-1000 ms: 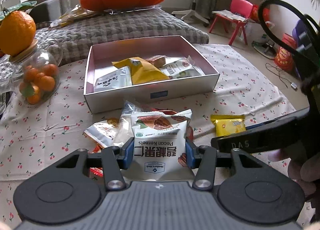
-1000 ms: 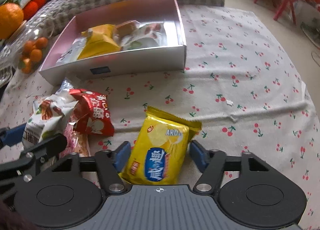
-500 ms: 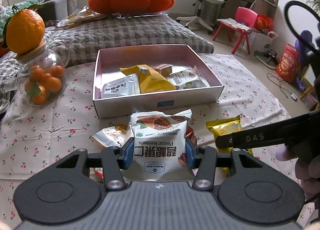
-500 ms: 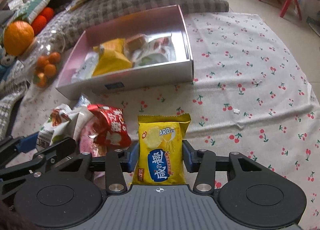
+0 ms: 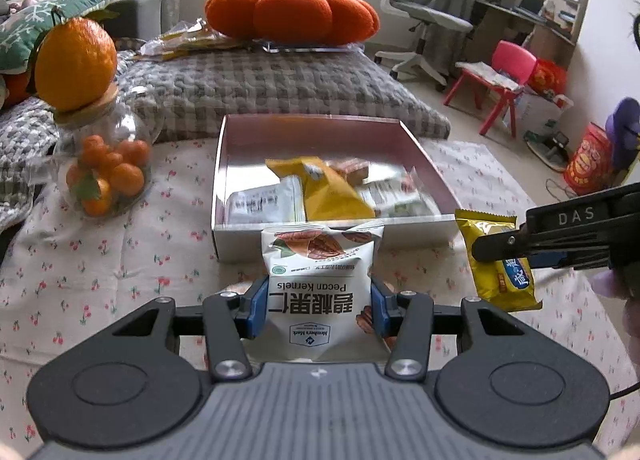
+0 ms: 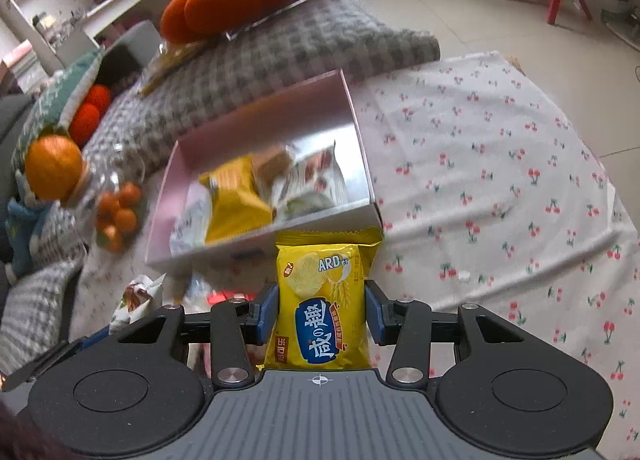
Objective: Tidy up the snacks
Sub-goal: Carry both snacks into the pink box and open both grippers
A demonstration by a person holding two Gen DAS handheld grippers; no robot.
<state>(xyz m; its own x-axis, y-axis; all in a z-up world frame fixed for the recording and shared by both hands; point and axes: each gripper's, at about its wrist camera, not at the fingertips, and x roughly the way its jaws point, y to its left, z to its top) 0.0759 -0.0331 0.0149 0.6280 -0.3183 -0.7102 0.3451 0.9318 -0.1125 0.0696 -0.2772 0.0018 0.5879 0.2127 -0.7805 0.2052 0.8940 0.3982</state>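
My left gripper [image 5: 316,306] is shut on a white pecan kernels packet [image 5: 318,292], held in the air in front of the pink-lined snack box [image 5: 320,127]. My right gripper [image 6: 320,318] is shut on a yellow cracker packet [image 6: 322,308], lifted just before the box's near right corner [image 6: 374,215]. The same yellow cracker packet [image 5: 498,264] shows at the right of the left wrist view, clamped in the right gripper's black fingers [image 5: 520,240]. The box holds a yellow bag [image 5: 328,189] and several white packets.
A glass jar of small oranges [image 5: 102,167] with a big orange on its lid stands left of the box. A grey checked cushion [image 5: 264,79] with an orange pumpkin pillow lies behind. Loose snacks [image 6: 138,296] lie on the cherry-print cloth [image 6: 500,187] below my grippers.
The right gripper closed on the yellow cracker packet and lifted it off the cloth toward the box. The left gripper rose with the pecan packet and came closer to the box.
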